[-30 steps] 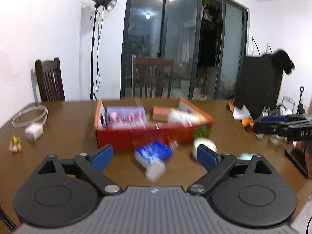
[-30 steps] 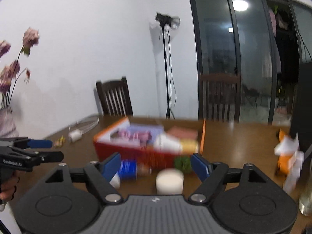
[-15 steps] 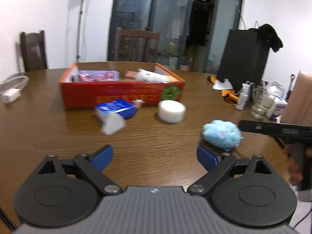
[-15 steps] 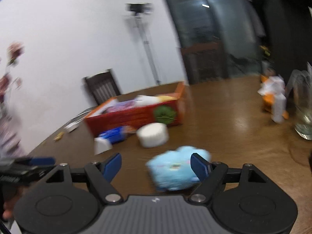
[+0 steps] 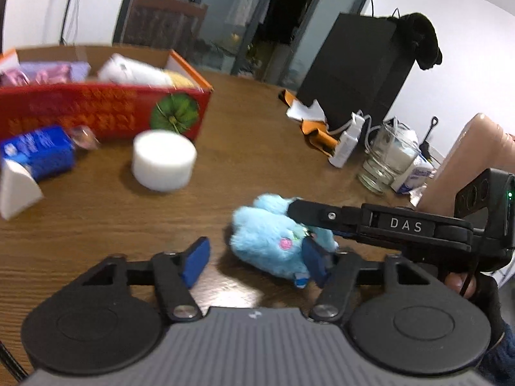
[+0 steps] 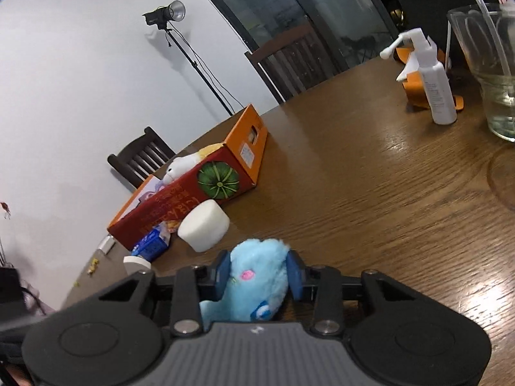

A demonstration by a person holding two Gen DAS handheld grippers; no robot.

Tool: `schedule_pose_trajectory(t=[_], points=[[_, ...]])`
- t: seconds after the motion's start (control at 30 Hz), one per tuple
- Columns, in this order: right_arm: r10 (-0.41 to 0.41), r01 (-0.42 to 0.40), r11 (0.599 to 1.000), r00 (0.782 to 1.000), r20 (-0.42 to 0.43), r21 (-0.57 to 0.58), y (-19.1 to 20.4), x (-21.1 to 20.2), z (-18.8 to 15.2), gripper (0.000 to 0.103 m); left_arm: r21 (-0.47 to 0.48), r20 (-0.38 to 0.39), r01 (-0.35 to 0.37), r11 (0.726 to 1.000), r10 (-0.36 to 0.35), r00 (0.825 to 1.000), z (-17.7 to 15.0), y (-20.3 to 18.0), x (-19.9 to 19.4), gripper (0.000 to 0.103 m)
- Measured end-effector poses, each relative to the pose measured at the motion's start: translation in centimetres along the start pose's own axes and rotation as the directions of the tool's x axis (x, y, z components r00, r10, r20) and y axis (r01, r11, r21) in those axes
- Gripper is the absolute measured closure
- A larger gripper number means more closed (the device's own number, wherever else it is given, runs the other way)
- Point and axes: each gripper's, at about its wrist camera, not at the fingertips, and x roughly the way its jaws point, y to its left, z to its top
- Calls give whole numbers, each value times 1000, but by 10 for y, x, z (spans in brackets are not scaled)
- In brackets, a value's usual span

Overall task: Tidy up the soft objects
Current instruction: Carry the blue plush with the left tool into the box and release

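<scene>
The right gripper (image 6: 258,271) is closing on one blue plush toy (image 6: 257,276), its pads pressing the fluffy flanks; it looks light and squashy, so mid-body is the place to grip. The left gripper (image 5: 254,262) is closing half-wide just beside it, pinching nothing. Ahead are lying one white foam cylinder (image 5: 164,164), one blue packet (image 5: 38,152) and one red box (image 5: 106,112).

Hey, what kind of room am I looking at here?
Probably a home dining room used for filming: a wooden dining table, wooden chairs, dark glass sliding doors, and a studio light on a stand.
</scene>
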Motion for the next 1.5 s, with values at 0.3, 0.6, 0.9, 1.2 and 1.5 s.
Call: schedule_pose_trajectory(t=[0.3, 0.6, 0.9, 1.2, 1.5], points=[[-4, 3, 999, 1000, -18, -39, 5, 6, 1, 68, -72, -1, 104, 992, -105, 995, -4, 10, 5, 57], [99, -99, 995, 995, -24, 15, 32, 7, 18, 69, -123, 146, 167, 978, -149, 978, 21, 34, -41, 59], [218, -212, 963, 976, 15, -168, 129, 95, 157, 70, -111, 276, 44, 993, -12, 961, 174, 99, -66, 59], [70, -81, 996, 964, -256, -35, 108, 267, 196, 70, -279, -32, -104, 955, 99, 995, 223, 192, 46, 59], [-263, 213, 946, 945, -194, -246, 97, 284, 188, 64, -286, -147, -193, 938, 156, 977, 219, 199, 108, 58]])
